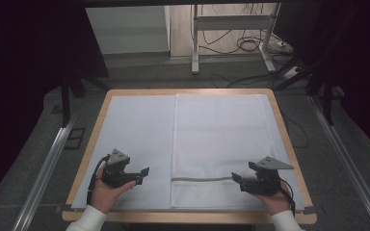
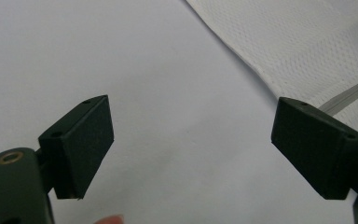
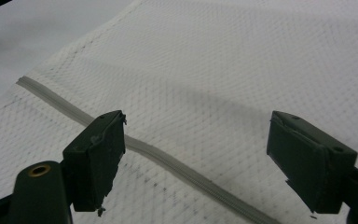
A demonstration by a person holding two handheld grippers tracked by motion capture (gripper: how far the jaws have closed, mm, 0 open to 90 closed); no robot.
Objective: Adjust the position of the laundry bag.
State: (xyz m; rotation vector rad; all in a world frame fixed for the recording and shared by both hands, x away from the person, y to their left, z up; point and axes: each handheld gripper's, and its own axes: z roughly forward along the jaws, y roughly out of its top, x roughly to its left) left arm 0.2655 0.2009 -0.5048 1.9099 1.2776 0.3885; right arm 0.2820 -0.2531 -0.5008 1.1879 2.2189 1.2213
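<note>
Presently: mesh laundry bag [image 1: 221,144] flat, zipper [image 1: 201,179] apparently closed; left gripper [image 1: 144,174] and right gripper [image 1: 235,178] wide open, empty. Work unstarted.

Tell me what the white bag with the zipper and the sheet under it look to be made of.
Mesh bag: seemingly a synthetic knit net, matte, with a dotted weave in the right gripper view. Its zipper: grey, probably plastic coil. Sheet: smooth, pale, matte, likely cloth or paper; the look leaves that open.
</note>
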